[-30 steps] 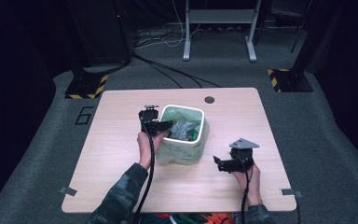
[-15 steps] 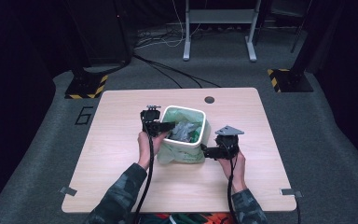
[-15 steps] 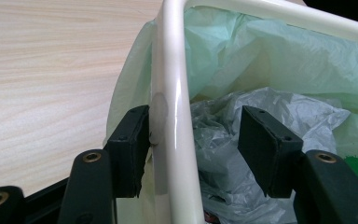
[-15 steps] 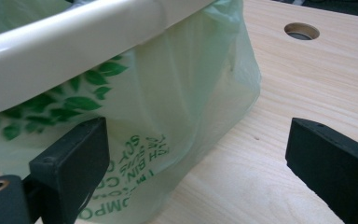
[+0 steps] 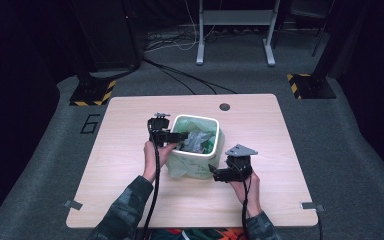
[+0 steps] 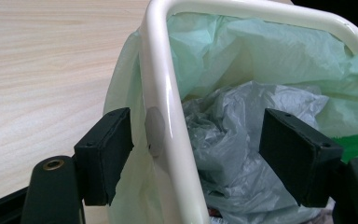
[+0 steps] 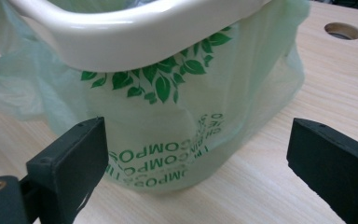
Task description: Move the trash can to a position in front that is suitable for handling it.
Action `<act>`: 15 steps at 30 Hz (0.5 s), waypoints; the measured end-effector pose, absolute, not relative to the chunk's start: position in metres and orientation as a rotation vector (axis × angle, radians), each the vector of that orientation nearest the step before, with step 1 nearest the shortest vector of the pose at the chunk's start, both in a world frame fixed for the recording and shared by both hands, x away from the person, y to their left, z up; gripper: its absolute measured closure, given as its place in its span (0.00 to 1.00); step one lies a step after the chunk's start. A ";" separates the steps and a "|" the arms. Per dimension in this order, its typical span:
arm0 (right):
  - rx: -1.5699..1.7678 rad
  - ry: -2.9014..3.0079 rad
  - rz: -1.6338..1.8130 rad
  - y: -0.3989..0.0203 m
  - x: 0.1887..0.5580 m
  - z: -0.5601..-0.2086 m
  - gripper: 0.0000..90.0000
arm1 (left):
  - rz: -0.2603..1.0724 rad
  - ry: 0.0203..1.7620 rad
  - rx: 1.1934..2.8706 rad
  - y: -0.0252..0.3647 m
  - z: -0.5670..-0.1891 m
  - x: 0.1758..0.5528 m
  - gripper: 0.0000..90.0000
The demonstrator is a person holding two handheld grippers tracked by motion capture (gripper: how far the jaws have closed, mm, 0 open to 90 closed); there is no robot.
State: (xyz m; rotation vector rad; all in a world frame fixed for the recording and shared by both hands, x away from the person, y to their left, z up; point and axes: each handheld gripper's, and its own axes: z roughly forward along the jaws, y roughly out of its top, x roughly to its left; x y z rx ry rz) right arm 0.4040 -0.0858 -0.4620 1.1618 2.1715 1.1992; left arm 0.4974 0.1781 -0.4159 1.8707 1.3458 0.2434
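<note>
At the near edge of the wooden table (image 5: 130,200), two forearms are seen entering from below. The right gripper (image 5: 214,173) is held low at the near right side of a small cream bin (image 5: 196,120); its jaws are spread wide and nothing is held between them. In the right gripper view, the pale green bag liner (image 7: 177,116) is seen draped over the bin's outer wall, printed with green leaves and lettering, and both jaws are seen apart from it, with bare table beneath.

Slightly farther back, the left gripper (image 5: 180,136) is positioned at the bin's left rim. In the left gripper view, its jaws are seen straddling the rim (image 6: 163,93), one jaw outside against the liner and the other inside above the contents; the jaws are parted and are not pressed on the rim. Crumpled grey plastic (image 6: 228,126) is seen inside the lined bin.

The bin is located near the table's centre. Beyond it, a round hole (image 5: 224,107) is noted in the tabletop near the far edge. On the floor beyond, cables (image 5: 180,75) and a grey stand base (image 5: 235,30) are visible.
</note>
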 end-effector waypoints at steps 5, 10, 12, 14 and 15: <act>1.182 2.185 1.183 -0.078 0.416 -0.465 0.02 | 0.228 1.304 1.914 0.178 -0.415 0.499 0.26; 1.186 2.177 1.177 -0.078 0.422 -0.464 0.01 | 0.239 1.288 1.922 0.177 -0.414 0.502 0.23; 1.190 2.170 1.180 -0.080 0.425 -0.462 0.01 | 0.242 1.294 1.920 0.176 -0.414 0.503 0.23; 1.193 2.163 1.179 -0.082 0.428 -0.460 0.01 | 0.242 1.295 1.918 0.175 -0.413 0.504 0.22; 1.193 2.163 1.179 -0.082 0.428 -0.460 0.01 | 0.242 1.295 1.918 0.175 -0.413 0.504 0.22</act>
